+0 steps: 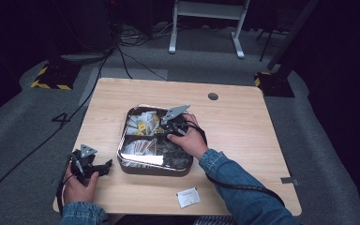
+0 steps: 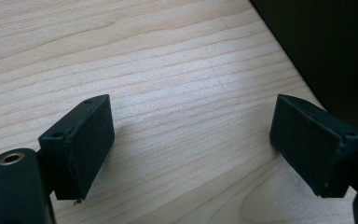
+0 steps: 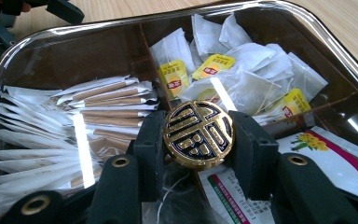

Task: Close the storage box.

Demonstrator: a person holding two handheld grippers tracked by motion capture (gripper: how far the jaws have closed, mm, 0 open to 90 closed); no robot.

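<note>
The tray (image 1: 127, 161) on the tabletop (image 1: 243, 126) has a clear lid (image 3: 65, 51) shut over tea bags (image 3: 242, 70) and sachets (image 3: 98, 100). The right tongs (image 3: 198, 135) are clamped on its round gold knob (image 3: 198, 134), so the step looks like lifting the lid; next calls for a straight pull upward. Well apart from them, the left tongs (image 2: 191, 149) rest empty, jaws wide.

The right gripper (image 1: 168, 127) covers part of the tray (image 1: 136, 164); sachet print is unreadable.
</note>
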